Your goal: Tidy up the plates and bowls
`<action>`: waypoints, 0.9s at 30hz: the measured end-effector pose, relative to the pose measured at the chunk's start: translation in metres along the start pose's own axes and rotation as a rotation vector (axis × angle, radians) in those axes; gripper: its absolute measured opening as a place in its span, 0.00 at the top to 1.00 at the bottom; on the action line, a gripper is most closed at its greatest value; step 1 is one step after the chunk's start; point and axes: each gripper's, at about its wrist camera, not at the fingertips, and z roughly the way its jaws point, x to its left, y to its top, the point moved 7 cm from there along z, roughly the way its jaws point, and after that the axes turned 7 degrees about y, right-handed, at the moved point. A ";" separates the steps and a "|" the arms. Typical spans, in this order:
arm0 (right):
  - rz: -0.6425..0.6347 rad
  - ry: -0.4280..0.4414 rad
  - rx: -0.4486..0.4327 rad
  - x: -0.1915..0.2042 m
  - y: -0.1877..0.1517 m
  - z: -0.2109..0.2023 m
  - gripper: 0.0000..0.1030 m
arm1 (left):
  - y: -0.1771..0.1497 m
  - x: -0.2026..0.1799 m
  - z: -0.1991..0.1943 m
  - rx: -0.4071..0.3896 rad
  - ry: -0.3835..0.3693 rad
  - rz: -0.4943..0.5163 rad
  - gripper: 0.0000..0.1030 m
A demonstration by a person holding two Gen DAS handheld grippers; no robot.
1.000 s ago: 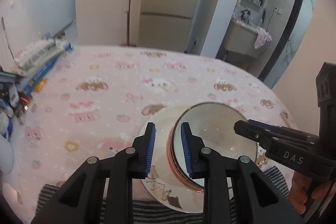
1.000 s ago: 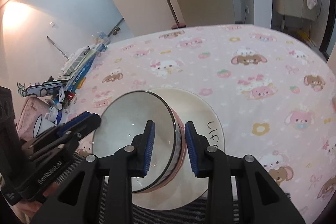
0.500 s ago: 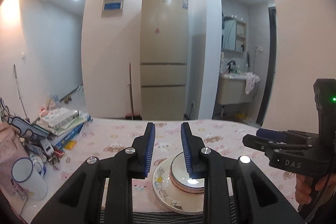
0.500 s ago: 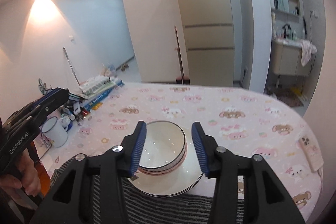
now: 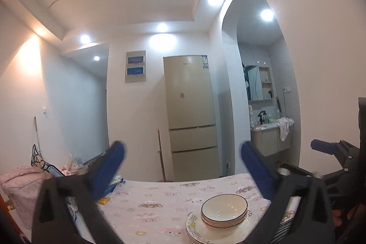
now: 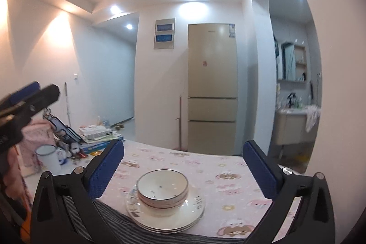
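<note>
A stack of white bowls (image 6: 162, 189) with dark rims sits nested on a stack of white plates (image 6: 189, 214) near the table's front edge, on a striped cloth. The bowls (image 5: 224, 209) and plates (image 5: 196, 230) also show at the lower right of the left wrist view. My right gripper (image 6: 183, 166) is wide open and empty, raised above and behind the stack. My left gripper (image 5: 183, 168) is wide open and empty, raised well above the table to the left of the stack. Each gripper shows at the edge of the other's view.
The table (image 6: 228, 166) has a pink cartoon-print cloth. At its left end are a white enamel mug (image 6: 49, 158), a pile of books and boxes (image 6: 98, 136) and a pink bag (image 6: 36, 141). A beige fridge (image 6: 211, 88) stands behind the table.
Both grippers opened wide and pulled back and up from the bowls. The bowls stay nested on the plates. The views tilted up toward the ceiling.
</note>
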 end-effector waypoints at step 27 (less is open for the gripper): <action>0.109 -0.036 -0.001 -0.041 -0.093 0.022 0.00 | -0.144 0.001 0.040 0.136 -0.040 -0.095 0.00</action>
